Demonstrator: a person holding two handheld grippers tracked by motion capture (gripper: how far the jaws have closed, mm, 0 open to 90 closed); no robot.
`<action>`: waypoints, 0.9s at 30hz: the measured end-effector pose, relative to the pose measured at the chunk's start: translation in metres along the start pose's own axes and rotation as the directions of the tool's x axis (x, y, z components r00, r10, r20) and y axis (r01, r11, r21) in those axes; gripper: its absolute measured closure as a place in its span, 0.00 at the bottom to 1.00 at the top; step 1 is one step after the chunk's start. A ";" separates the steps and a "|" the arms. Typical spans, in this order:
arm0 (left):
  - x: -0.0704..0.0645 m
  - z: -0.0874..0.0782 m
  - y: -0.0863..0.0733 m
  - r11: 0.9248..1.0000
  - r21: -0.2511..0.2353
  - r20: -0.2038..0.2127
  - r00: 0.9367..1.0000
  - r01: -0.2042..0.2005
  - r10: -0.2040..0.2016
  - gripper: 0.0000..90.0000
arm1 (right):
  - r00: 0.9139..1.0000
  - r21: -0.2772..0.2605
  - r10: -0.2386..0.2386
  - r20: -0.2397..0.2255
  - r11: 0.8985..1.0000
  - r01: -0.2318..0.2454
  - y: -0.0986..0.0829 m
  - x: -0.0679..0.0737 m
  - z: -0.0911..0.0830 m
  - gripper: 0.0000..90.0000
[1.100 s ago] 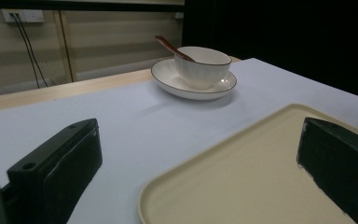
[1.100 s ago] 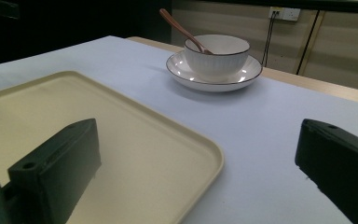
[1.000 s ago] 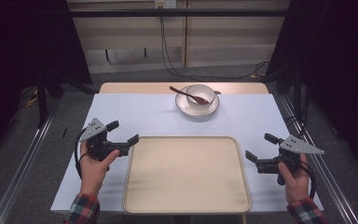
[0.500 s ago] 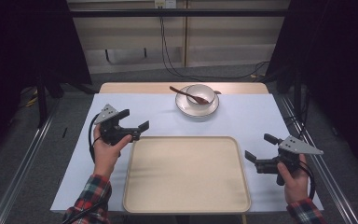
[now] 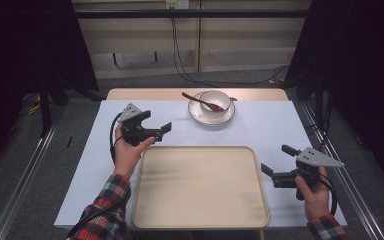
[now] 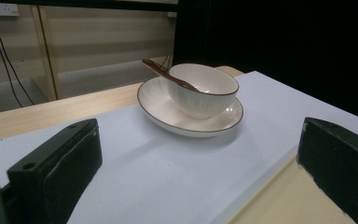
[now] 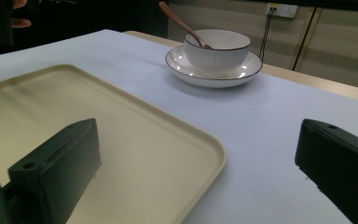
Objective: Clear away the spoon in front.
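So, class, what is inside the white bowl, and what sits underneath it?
A brown spoon leans inside the bowl, its handle over the rim. A white saucer sits underneath. The bowl's bottom is hidden by its wall.

A white ribbed bowl (image 5: 215,100) holding a brown spoon (image 5: 201,101) sits upright on a saucer (image 5: 196,113).

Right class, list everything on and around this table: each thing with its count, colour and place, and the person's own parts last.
Bowl: one, white, on the saucer at the table's far middle.
Saucer: one, white with a dark rim, under the bowl.
Spoon: one, brown, resting in the bowl, handle pointing left.
Tray: one, cream, bare, near middle.
Sheet: one, pale blue-white, covering the table.
Table: one, light wood.
Cables: several, black, on the floor behind.
Left gripper: black, jaws open, left of the tray's far corner.
Right gripper: black, jaws open, right of the tray.
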State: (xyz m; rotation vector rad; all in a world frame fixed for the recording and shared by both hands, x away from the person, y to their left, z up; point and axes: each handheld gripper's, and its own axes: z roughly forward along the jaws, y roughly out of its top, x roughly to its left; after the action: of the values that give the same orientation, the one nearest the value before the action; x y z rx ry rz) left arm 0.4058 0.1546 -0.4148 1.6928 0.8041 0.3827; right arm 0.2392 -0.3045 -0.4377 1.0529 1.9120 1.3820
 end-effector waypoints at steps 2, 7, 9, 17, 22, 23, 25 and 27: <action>0.001 0.010 0.003 1.000 0.002 -0.004 1.000 0.009 -0.009 0.00 | 1.000 0.000 -0.005 -0.005 1.000 0.005 0.000 0.000 0.002 0.00; 0.001 0.023 0.007 1.000 0.000 -0.003 1.000 0.010 -0.010 0.00 | 1.000 -0.001 -0.010 -0.004 1.000 0.010 0.000 0.001 0.003 0.00; 0.000 0.028 0.008 1.000 0.004 -0.012 1.000 0.027 -0.027 0.00 | 1.000 -0.002 -0.007 -0.010 1.000 0.007 0.000 0.000 0.001 0.00; -0.004 0.054 0.012 0.999 0.001 -0.022 0.999 0.047 -0.047 0.00 | 1.000 -0.009 -0.001 -0.007 1.000 0.001 0.001 0.002 -0.001 0.00; -0.003 0.069 0.009 0.999 0.035 -0.035 0.999 0.038 -0.037 0.00 | 1.000 -0.011 -0.011 -0.020 1.000 0.011 0.001 0.003 0.000 0.00; -0.002 0.072 0.009 0.998 0.045 -0.046 0.998 0.034 -0.032 0.00 | 1.000 -0.011 -0.011 -0.020 1.000 0.011 0.001 0.003 0.000 0.00; -0.001 0.076 0.008 0.998 0.053 -0.048 0.998 0.033 -0.031 0.00 | 1.000 -0.013 -0.013 -0.015 1.000 0.013 0.001 0.003 0.000 0.00; 0.000 0.080 0.008 0.998 0.052 -0.057 0.998 0.037 -0.034 0.00 | 1.000 -0.013 -0.005 -0.010 1.000 0.005 0.002 0.004 0.000 0.00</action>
State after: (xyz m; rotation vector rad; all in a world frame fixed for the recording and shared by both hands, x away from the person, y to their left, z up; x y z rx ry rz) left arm 0.4593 0.0962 -0.4301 1.7211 0.8916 0.3886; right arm 0.2376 -0.3013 -0.4360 1.0364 1.9089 1.3978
